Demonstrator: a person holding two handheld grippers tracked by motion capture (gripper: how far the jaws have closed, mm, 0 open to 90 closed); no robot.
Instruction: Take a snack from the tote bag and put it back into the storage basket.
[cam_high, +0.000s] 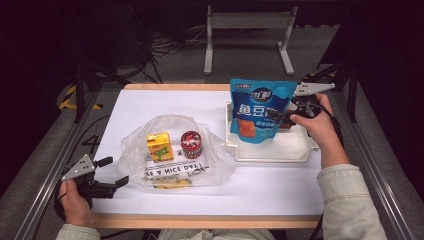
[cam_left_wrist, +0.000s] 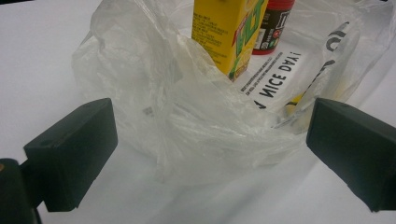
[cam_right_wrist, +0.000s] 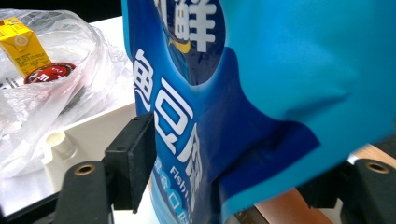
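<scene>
Seen from the high view: right claw (cam_high: 283, 118) clenched on the side edge of a blue snack pouch (cam_high: 260, 110), holding it upright above the white tray (cam_high: 270, 150) at the right part of the tabletop (cam_high: 270, 187). In the right gripper view, pouch (cam_right_wrist: 261, 93) very close to the camera, pinched between the two black jaws, with white printed characters on its blue face and the tray wall (cam_right_wrist: 88, 135) just under it. Right hand (cam_high: 320, 125) wrapped around the claw body, sleeve light-coloured. Left claw (cam_high: 112, 172) released, jaws wide apart, resting low at the front left of the tabletop, just beside the near edge of a clear plastic bag (cam_high: 175, 150). In the left gripper view, crumpled bag film (cam_left_wrist: 187, 116) lying between the two open jaws but not gripped by them. Inside the bag, standing upright side by side: a yellow drink carton (cam_high: 159, 146) at the left and a small red can (cam_high: 191, 144) at the right, near each other. Black printed words on the bag bottom, and something yellow at its front edge, too unclear to name. Bag near the tray, to its left; whether touching, cannot tell. Left hand (cam_high: 75, 200) gripping the claw handle at the front edge of the tabletop.
</scene>
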